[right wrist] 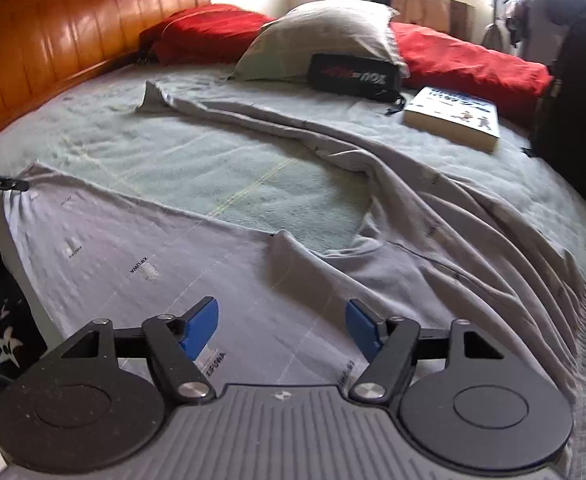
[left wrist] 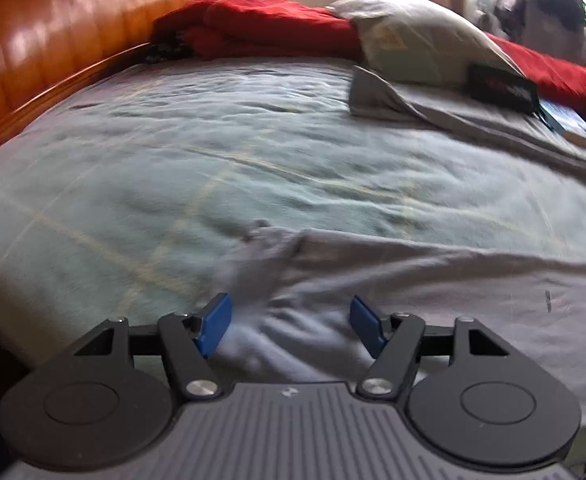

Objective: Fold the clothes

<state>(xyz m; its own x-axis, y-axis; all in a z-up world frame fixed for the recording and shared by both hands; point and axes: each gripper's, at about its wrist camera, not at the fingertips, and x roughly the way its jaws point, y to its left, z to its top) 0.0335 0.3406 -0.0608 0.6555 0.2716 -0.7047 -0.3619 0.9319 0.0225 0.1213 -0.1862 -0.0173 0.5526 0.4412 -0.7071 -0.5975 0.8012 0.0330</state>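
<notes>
Between the two blue pads of the left gripper [left wrist: 291, 326] lies only loose cloth: the jaws are spread and nothing is pinched. Under them a bunched edge of the grey garment [left wrist: 433, 280] is rumpled and partly blurred, and from there it runs off to the right along the near side of the bed. Beyond this edge is the pale green bedcover [left wrist: 173, 140], wrinkled, with thin yellowish lines across it. Further back a second grey strip of the cloth ends in a point just beside the pale pillow [left wrist: 413, 36]. A red blanket [left wrist: 261, 28] lies behind the pillow, against the brown wooden headboard [left wrist: 53, 28].

The right gripper [right wrist: 281, 328] is also spread wide, its pads apart above a flat part of the same garment, and they hold nothing. In the right wrist view the grey garment [right wrist: 153, 248] lies flat on the near left, with small printed marks on it. It turns in folds on the right side and then stretches in a long narrow strip toward the pillow [right wrist: 325, 36], so that it surrounds a patch of bedcover [right wrist: 233, 176] on three sides. A black pouch [right wrist: 353, 74] with lettering leans against the pillow. Beside it, to the right, a thick book [right wrist: 453, 118] lies flat on the cover. The blanket [right wrist: 473, 60] continues behind them.
</notes>
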